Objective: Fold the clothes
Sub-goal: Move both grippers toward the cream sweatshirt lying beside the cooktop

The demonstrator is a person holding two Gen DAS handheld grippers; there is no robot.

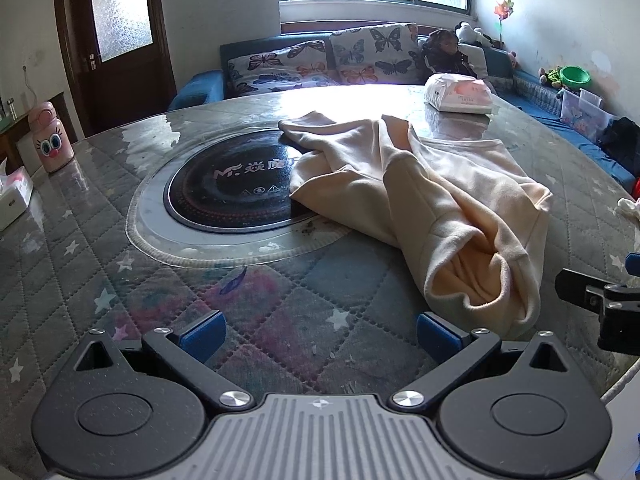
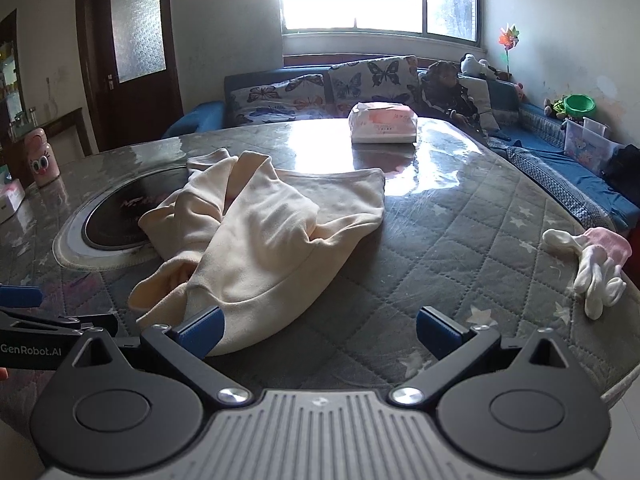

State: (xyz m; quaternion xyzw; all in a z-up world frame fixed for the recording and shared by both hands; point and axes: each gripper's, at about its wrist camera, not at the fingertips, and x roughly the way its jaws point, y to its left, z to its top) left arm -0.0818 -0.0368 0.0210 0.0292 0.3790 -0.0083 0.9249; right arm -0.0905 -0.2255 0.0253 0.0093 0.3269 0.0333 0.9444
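Observation:
A cream sweatshirt (image 1: 420,200) lies crumpled on the round quilted table (image 1: 120,280), partly over the black induction hob (image 1: 228,192). Its open cuff points toward me. My left gripper (image 1: 320,336) is open and empty, low over the table, just left of the cuff. My right gripper (image 2: 320,332) is open and empty at the near hem of the sweatshirt (image 2: 260,232), its left fingertip (image 2: 202,330) at the cloth's edge. The right gripper also shows at the left wrist view's right edge (image 1: 600,296).
A tissue pack (image 2: 382,122) sits at the table's far side. White and pink gloves (image 2: 592,264) lie near the right edge. A pink bottle (image 1: 50,140) and a white box (image 1: 14,196) stand at the left. A blue sofa (image 2: 560,176) runs behind.

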